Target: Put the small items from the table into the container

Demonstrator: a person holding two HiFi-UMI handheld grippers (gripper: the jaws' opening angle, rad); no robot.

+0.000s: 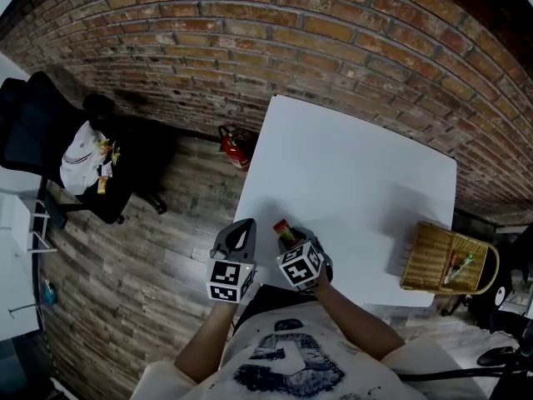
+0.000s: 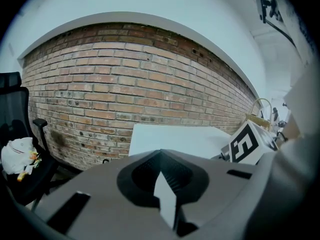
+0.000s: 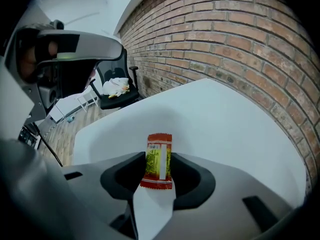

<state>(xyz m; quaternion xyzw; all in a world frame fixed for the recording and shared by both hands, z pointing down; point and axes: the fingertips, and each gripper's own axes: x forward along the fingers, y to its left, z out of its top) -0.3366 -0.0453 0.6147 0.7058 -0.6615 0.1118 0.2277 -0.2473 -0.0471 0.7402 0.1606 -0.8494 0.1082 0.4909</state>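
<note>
Right under the camera, the two claws sit side by side at the near edge of the white desk point(image 1: 350, 182), marker cubes facing up. The right claw point(image 1: 290, 237) is tipped steeply down, and look between its jaws: a red and yellow sachet point(image 3: 159, 160) stands lengthwise in the gap, both long edges against the pads, its red crimped top poking out past the tips. From the head view that same sachet point(image 1: 283, 227) shows as a small red and green sliver just ahead of the cube.

The left claw point(image 1: 241, 228) hangs beside it, off the desk's left edge, pointing only gently downward. In its own view the left claw point(image 2: 161, 156) has its tips drawn together with nothing in them.

Well apart, at the desk's near right corner, waits the wicker basket point(image 1: 433, 261), with something green and red already inside. Whether it rests on the desk, I cannot tell. The rest of the desk top is plain white, with a brick wall point(image 1: 250, 23) behind.
</note>
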